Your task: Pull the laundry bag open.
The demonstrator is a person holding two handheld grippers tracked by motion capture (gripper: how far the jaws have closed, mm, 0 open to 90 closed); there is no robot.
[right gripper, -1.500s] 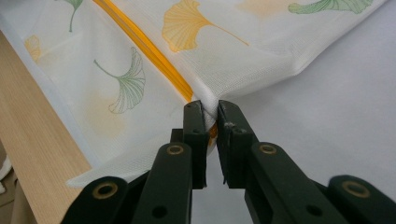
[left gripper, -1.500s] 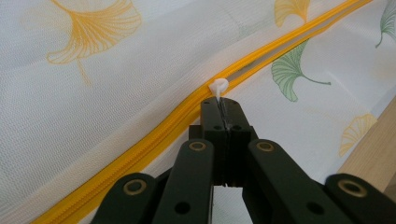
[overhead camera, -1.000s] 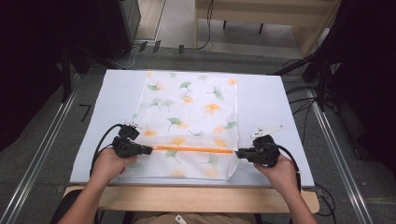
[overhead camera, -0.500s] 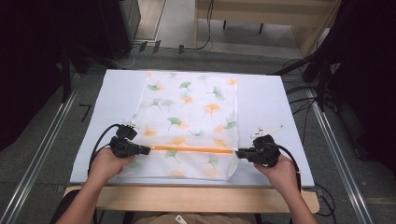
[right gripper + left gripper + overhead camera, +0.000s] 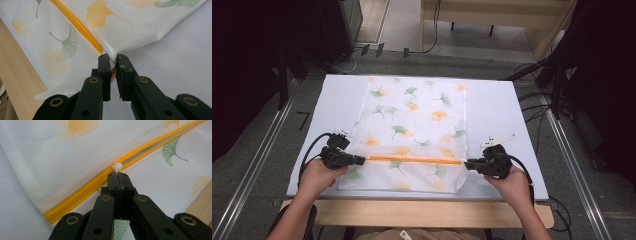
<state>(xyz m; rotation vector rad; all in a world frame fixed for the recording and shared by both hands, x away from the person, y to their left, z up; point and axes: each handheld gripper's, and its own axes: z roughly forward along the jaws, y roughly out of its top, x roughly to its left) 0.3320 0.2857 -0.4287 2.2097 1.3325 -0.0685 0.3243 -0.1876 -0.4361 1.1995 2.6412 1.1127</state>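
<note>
The bag [image 5: 412, 135] lies flat on the table [image 5: 497, 105], and its yellow zipper [image 5: 412, 160] runs straight from one gripper to the other — that line is what the next move turns on.

The left gripper [image 5: 119, 176] has its jaws pressed together on the white pull tab [image 5: 117, 167], which sticks out just ahead of the tips. From these jaws the zipper stretches forward and away toward the right gripper [image 5: 112, 58]; behind them its short closed end trails back to the bag's edge. The teeth ahead of the tab look parted, so I judge the zipper open over most of its length.

The right gripper pinches the bag's far corner, where the zipper ends — mesh and a bit of yellow tape sit between its jaws, which stand slightly apart around the fabric. The zipper leads off from its tips toward the left gripper.

So the left hand [image 5: 318, 176] is the one at the slider; the right merely anchors. Closing would likely mean drawing the tab along the zipper's long axis toward the right jaws, keeping the pull in line with the teeth.
</note>
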